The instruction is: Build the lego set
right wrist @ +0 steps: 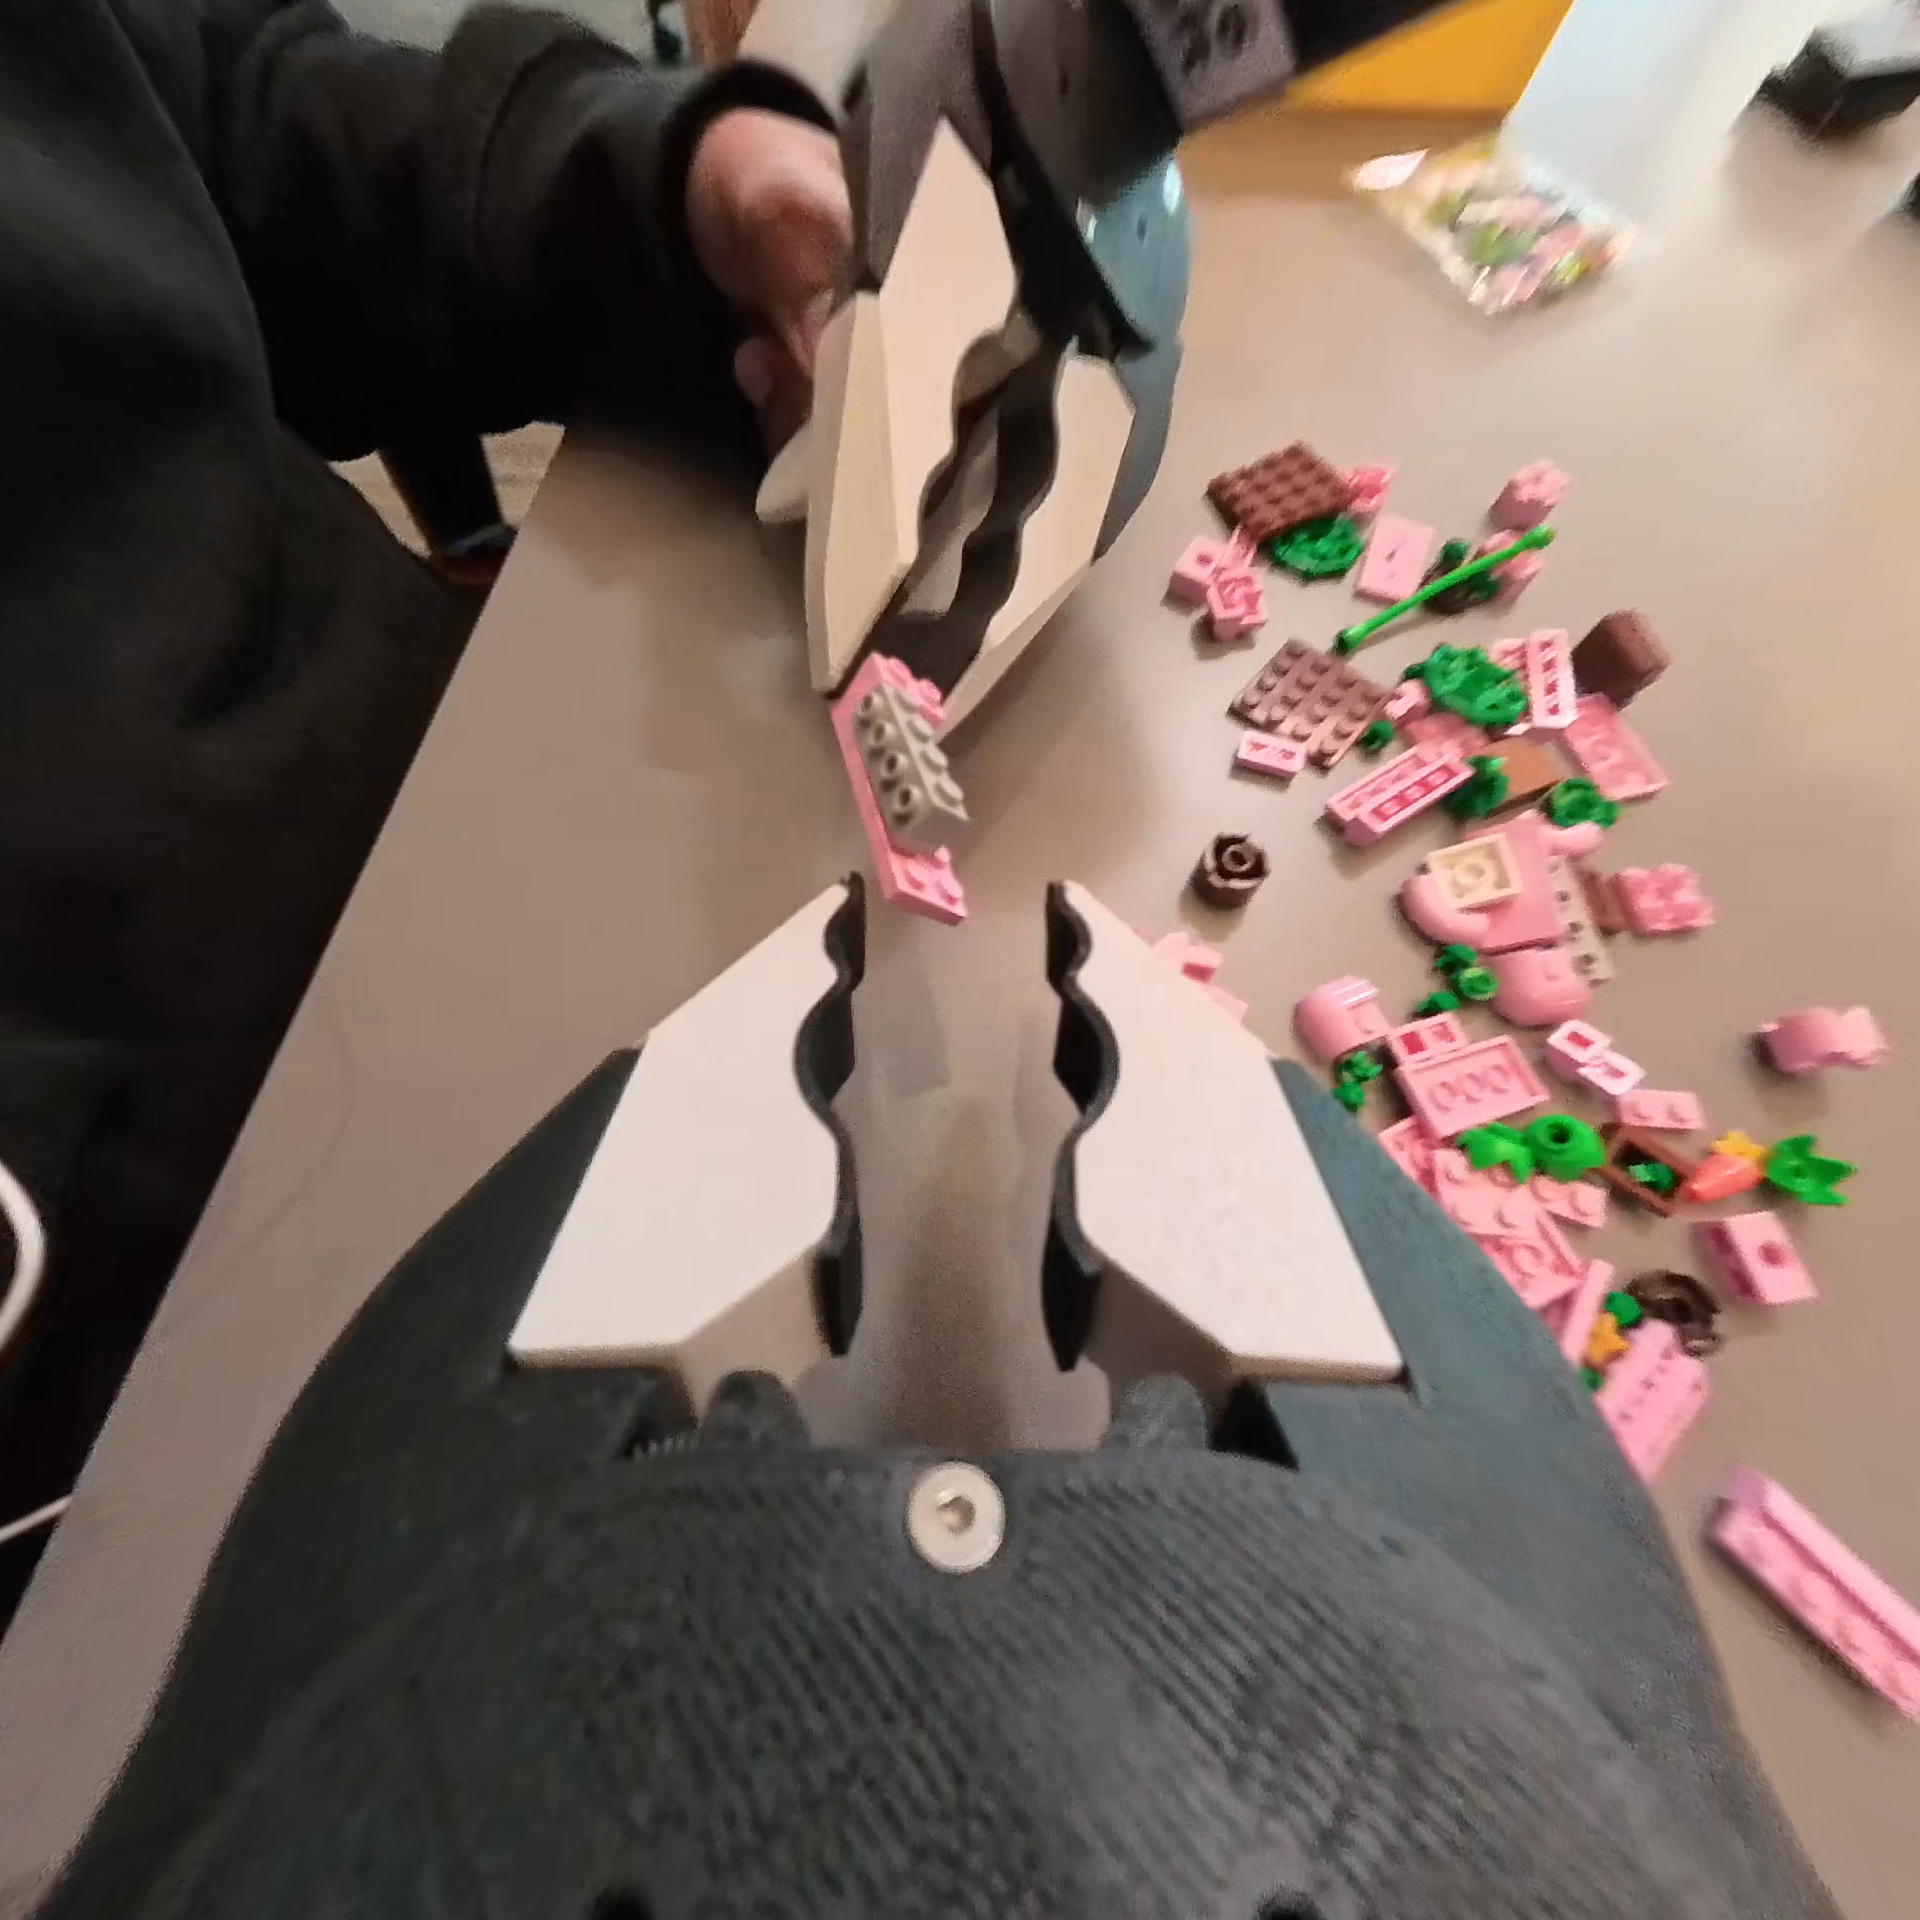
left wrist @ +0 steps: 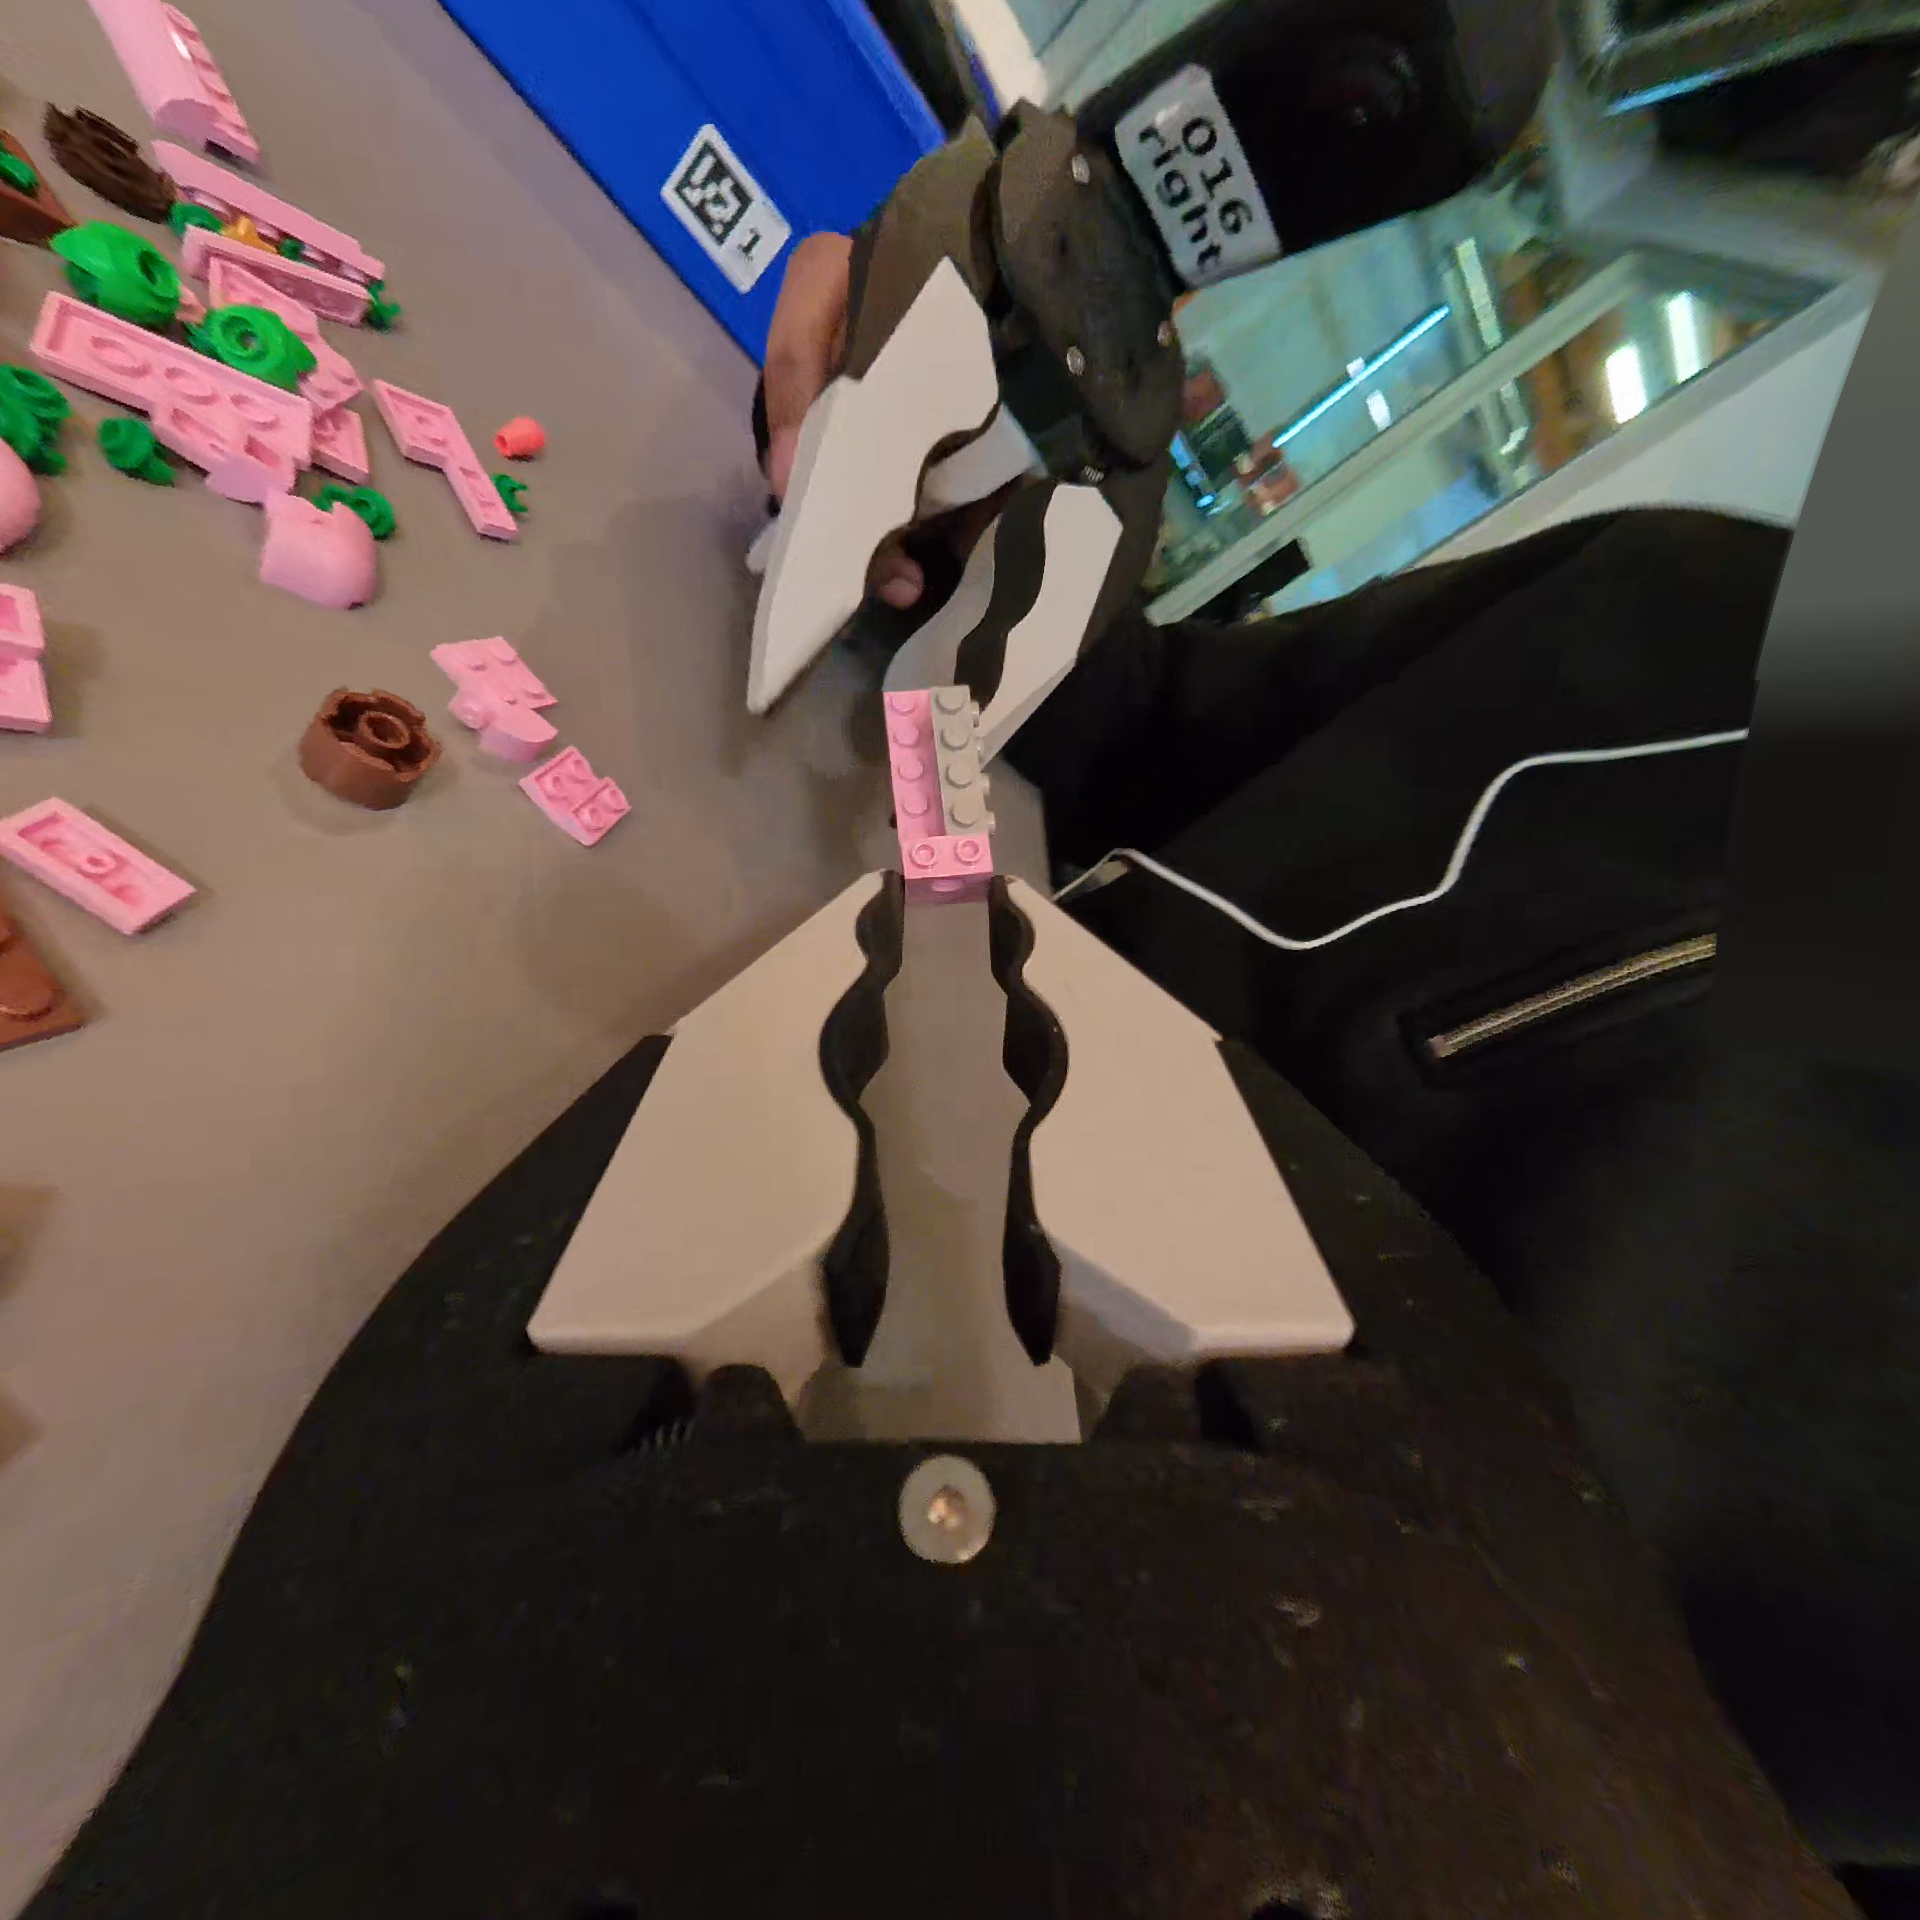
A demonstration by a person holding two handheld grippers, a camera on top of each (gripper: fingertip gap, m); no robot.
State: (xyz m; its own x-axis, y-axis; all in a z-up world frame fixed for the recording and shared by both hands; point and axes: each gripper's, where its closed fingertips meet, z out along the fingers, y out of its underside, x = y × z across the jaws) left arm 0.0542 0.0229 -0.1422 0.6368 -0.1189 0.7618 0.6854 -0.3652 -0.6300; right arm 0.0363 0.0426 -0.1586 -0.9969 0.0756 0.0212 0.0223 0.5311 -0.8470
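Note:
My left gripper (left wrist: 943, 883) is shut on the near end of a small assembly (left wrist: 932, 781): a long pink plate with a grey studded brick on it. It holds the assembly above the grey table (left wrist: 260, 1143), near the table's edge. In the right wrist view the same assembly (right wrist: 896, 790) hangs from the left gripper (right wrist: 894, 691). My right gripper (right wrist: 954, 894) is open and empty, its fingertips just short of the assembly's free end. In the left wrist view the right gripper (left wrist: 878, 727) stands open at the assembly's far end.
Loose pink, green and brown pieces lie spread on the table (left wrist: 177, 384) (right wrist: 1507, 935). A brown round piece (left wrist: 369, 746) (right wrist: 1231, 868) lies closest. A blue box (left wrist: 665, 135) stands behind. A plastic bag (right wrist: 1496, 239) lies far off. A person's black jacket (right wrist: 208, 416) is at the table's edge. My two grippers' fingertips are within a few centimetres of each other. The brown round piece (right wrist: 1231, 868) is about 6 centimetres from my right fingertips. It is also in sight in the left wrist view (left wrist: 407, 721).

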